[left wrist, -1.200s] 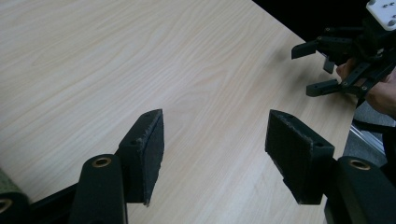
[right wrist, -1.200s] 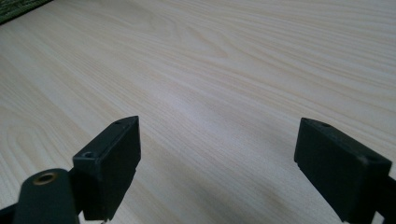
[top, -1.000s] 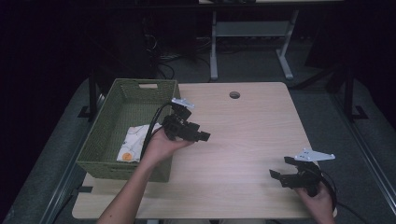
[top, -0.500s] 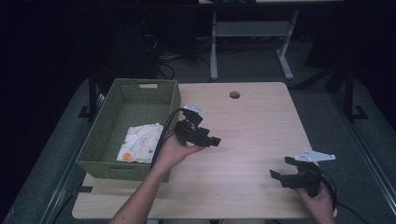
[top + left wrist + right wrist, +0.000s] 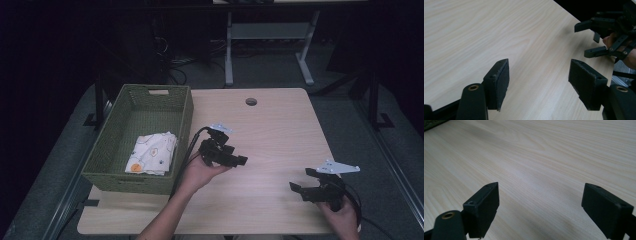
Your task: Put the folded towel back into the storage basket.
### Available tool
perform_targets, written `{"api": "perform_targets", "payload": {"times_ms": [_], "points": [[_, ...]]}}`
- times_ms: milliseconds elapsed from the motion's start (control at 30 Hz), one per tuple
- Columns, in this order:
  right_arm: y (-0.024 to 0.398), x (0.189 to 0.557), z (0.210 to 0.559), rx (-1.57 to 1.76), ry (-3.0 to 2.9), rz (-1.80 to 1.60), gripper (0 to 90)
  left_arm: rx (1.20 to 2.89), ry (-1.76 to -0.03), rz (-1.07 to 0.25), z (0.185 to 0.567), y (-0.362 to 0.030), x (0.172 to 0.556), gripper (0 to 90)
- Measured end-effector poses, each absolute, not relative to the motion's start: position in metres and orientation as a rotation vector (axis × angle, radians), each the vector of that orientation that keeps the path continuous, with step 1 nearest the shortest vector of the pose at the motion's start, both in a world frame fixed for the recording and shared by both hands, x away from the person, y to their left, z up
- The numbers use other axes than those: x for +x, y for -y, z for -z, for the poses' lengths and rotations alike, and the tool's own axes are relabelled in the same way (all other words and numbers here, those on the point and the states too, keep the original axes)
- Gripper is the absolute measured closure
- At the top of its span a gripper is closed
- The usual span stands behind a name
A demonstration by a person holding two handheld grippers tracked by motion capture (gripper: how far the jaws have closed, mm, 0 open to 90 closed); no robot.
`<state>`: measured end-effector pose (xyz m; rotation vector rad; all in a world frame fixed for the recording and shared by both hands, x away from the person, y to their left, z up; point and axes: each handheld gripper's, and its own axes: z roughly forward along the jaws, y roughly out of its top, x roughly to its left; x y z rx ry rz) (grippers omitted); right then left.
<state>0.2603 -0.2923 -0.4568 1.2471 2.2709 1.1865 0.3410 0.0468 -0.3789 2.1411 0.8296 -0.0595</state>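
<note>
1. The left gripper (image 5: pixel 235 159) hangs over the bare table (image 5: pixel 280 130), just right of the green basket (image 5: pixel 112 150) — its jaws have just been opening, stand wide apart and have nothing between them.
2. The folded white cloth (image 5: pixel 151 153) lies inside the basket, near its front right corner, apart from both grippers.
3. The right gripper (image 5: pixel 300 182) sits near the table's front right edge — jaws spread, empty, bare wood under them.

Dim high view: the lit table (image 5: pixel 280 130) stands out against near-black surroundings. Gripper views are brighter, with soft wood grain, blurred near jaws and faint shadows.
</note>
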Motion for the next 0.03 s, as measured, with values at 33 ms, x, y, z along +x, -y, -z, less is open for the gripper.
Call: {"api": "perform_targets", "payload": {"times_ms": [33], "points": [[0.2922,0.2602,0.4566,1.241,-2.268,-1.187,14.3,2.142,-0.822,0.051,0.3802,-0.0443,0.3377,31.4]]}}
